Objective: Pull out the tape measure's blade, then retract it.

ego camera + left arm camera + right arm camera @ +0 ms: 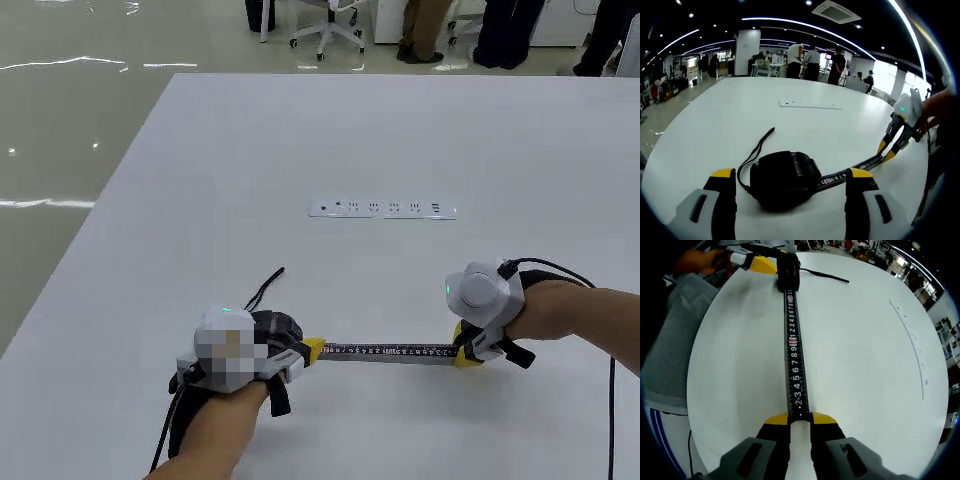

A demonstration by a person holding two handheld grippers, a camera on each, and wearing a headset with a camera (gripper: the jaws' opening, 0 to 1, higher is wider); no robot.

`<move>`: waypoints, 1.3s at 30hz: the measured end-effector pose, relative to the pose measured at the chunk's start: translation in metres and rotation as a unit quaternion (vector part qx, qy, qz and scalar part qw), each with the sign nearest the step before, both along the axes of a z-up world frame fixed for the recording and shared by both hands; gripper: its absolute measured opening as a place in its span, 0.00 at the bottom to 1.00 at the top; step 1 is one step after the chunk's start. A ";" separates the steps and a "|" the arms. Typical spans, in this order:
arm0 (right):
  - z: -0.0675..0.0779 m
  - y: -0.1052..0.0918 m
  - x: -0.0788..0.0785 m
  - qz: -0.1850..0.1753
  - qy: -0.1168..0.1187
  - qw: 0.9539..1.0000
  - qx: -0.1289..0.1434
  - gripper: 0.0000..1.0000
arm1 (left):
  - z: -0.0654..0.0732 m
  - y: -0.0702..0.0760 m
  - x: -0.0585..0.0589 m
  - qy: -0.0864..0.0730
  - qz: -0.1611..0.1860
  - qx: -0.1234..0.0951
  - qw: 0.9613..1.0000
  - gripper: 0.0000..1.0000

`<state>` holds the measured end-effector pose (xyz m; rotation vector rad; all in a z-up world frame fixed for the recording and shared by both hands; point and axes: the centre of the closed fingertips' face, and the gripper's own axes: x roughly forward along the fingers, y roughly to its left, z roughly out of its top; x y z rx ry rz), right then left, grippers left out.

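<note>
Nearest, the left gripper (791, 176) has its jaws spread wide, and the black tape measure case (785, 179) lies on the white table (400, 130) between them, with neither jaw visibly touching it. The blade (793, 350) runs flat along the table to the right gripper (800, 416) — jaws pinched on its tip. A strap (756, 150) trails from the case; farther off lies a power strip (382, 208).
</note>
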<state>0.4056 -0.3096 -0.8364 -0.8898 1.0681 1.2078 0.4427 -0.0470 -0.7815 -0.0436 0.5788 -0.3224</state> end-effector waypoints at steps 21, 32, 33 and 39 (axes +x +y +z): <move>-0.001 0.000 0.001 -0.009 0.004 1.000 -0.001 0.14 | -0.016 0.001 0.015 0.017 0.002 0.022 1.000 0.71; -0.001 0.001 0.001 -0.012 0.005 1.000 -0.002 0.14 | -0.021 0.001 0.012 0.023 -0.006 0.029 0.999 0.63; -0.001 0.001 0.001 -0.013 0.005 1.000 -0.002 0.14 | -0.021 0.001 0.012 0.023 -0.007 0.030 0.999 0.63; 0.000 0.001 0.000 -0.003 -0.002 1.000 0.004 0.14 | -0.021 0.000 0.011 0.022 -0.009 0.035 0.999 0.63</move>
